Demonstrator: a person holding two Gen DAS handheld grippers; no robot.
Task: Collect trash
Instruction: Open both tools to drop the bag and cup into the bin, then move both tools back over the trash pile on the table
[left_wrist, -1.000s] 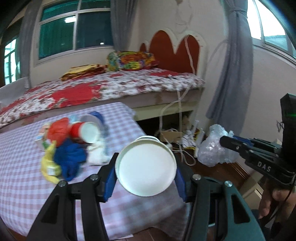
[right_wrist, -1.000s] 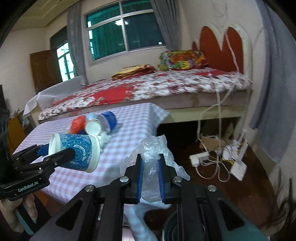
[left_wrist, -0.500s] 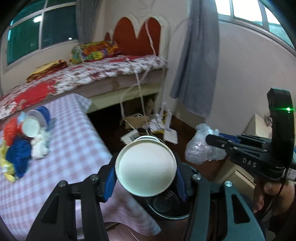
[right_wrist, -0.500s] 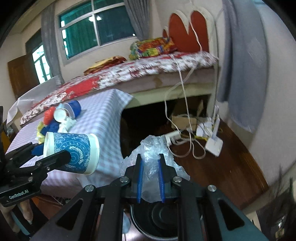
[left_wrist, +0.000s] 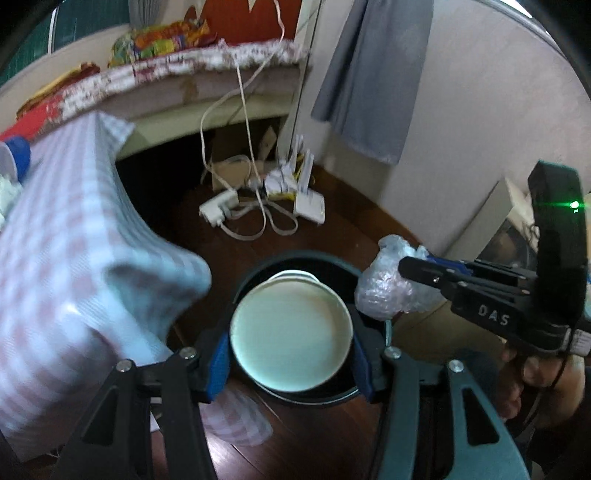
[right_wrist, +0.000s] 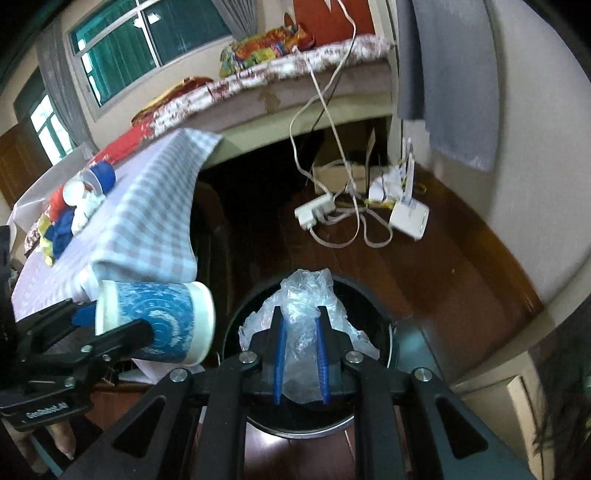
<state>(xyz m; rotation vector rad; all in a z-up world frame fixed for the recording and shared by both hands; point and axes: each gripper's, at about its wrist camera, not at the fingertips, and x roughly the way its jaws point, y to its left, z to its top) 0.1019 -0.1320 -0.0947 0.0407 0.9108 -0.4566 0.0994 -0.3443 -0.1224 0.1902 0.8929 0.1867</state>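
Both grippers have swung from the checked tablecloth (right_wrist: 147, 206) down over the black bin (left_wrist: 255, 273) on the floor. Left gripper (left_wrist: 290, 343): half open, clamped on a blue-patterned paper cup (right_wrist: 155, 323), above the bin mouth. Right gripper (right_wrist: 300, 358): nearly closed, pinching a crumpled clear plastic bag (right_wrist: 306, 295), also above it. Risk: the light bag may cling to the pads or drift past the rim; the cup could bounce out. Legible: "DAS" on the right gripper's body; "GenRobot.AI", roughly, on the left's.
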